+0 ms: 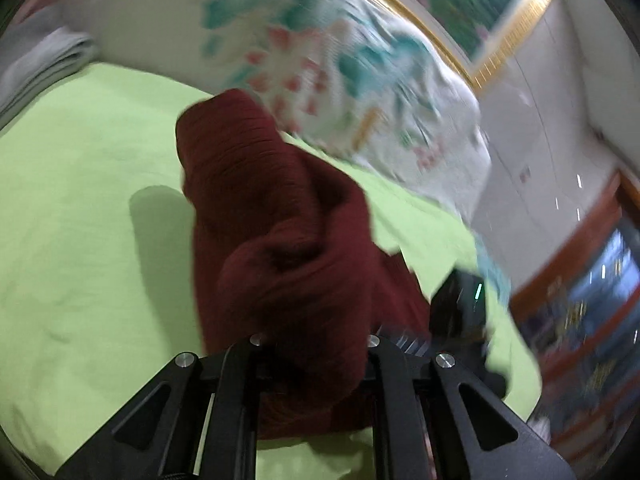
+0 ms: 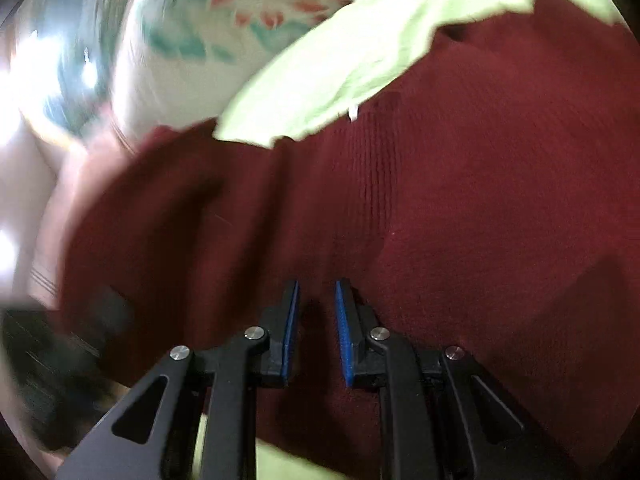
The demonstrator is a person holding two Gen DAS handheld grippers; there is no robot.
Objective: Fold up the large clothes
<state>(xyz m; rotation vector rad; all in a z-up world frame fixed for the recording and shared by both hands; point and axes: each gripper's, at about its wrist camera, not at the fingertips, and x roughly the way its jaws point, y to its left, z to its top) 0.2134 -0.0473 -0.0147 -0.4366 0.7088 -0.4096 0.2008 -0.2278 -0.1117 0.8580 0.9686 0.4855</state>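
Maroon knit garment: bunched on green sheet, one fold lifted toward 12 o'clock; left gripper clenched on its cloth, pads buried; floral pillow at 1 o'clock; right gripper narrowly parted, blue pads over garment, grasp undeterminable.

In the left wrist view the green bed lies bare and open to the left of the red garment. A floral quilt piles along the far edge, with folded grey cloth at the far left corner. The garment bunches up over the left fingers. In the right wrist view the garment fills the space ahead, leaving a bare strip of bed beyond.
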